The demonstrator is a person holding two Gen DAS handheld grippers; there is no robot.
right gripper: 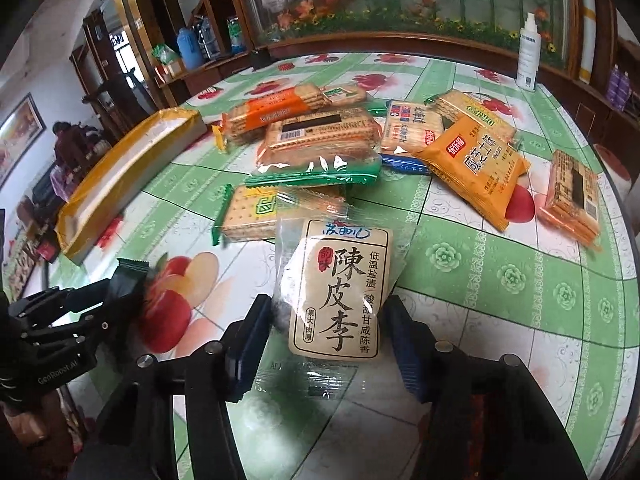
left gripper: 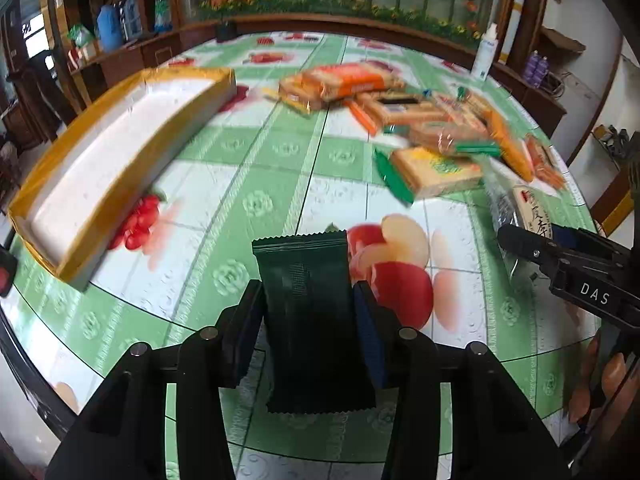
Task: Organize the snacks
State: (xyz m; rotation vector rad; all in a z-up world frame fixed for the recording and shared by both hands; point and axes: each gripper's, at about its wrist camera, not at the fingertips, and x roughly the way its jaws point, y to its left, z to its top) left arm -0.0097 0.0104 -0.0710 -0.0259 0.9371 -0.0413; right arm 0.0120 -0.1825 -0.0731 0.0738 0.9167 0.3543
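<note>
On the far left of the surface (left gripper: 248,152) sits a long box (left gripper: 120,152) with gold sides and a white floor. It looks empty, so it is likely where the snacks should go. Its open top faces up, so packets can be dropped straight in.

Next comes the left hand-held gripper (left gripper: 308,304). It pinches a dark green packet (left gripper: 308,280) by its two long edges. The packet sticks out forward past the fingers, so it can be carried without slipping.

Further right is a messy pile of cracker packs (right gripper: 320,136) in orange, green and blue wrappers. They lie on top of each other, not yet sorted.

Nearest on the right, the right hand-held gripper (right gripper: 324,328) has its fingers on both sides of a clear plum packet (right gripper: 340,288) with a tan label. They seem to press on its edges, though the thin clear wrap makes this hard to be sure of. An orange snack bag (right gripper: 476,168) lies apart, just beyond.
</note>
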